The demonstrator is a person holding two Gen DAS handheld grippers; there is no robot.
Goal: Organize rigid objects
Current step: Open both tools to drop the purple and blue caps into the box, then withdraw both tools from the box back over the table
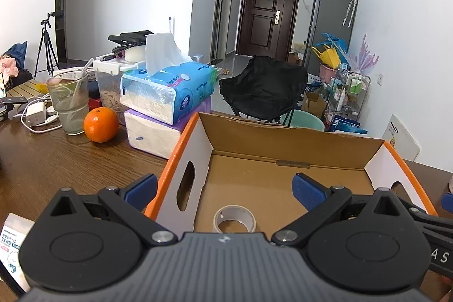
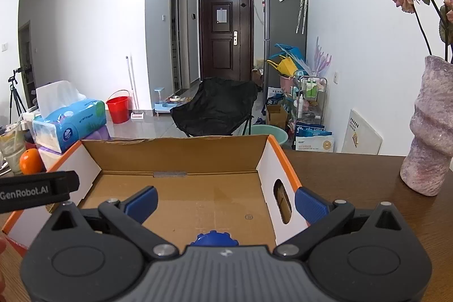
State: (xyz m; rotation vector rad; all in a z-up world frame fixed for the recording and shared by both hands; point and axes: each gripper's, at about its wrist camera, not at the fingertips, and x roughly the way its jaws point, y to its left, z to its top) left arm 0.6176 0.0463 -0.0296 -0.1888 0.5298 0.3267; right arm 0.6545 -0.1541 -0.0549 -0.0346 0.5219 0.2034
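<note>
An open cardboard box (image 1: 283,143) with orange-edged white side walls stands on the brown wooden table; it also shows in the right wrist view (image 2: 181,157). A roll of tape (image 1: 234,218) lies on the box floor, just in front of my left gripper (image 1: 225,187), which is open and empty, straddling the box's left wall. A blue toothed round object (image 2: 214,238) lies on the box floor just under my right gripper (image 2: 225,201), which is open and empty, straddling the box's right wall. The left gripper's body shows at the left of the right wrist view (image 2: 36,190).
Left of the box are stacked tissue packs (image 1: 167,95), an orange (image 1: 100,124), a glass with a straw (image 1: 68,104) and chargers (image 1: 35,112). A small white packet (image 1: 11,242) lies near the left gripper. A pink vase with flowers (image 2: 431,129) stands right of the box.
</note>
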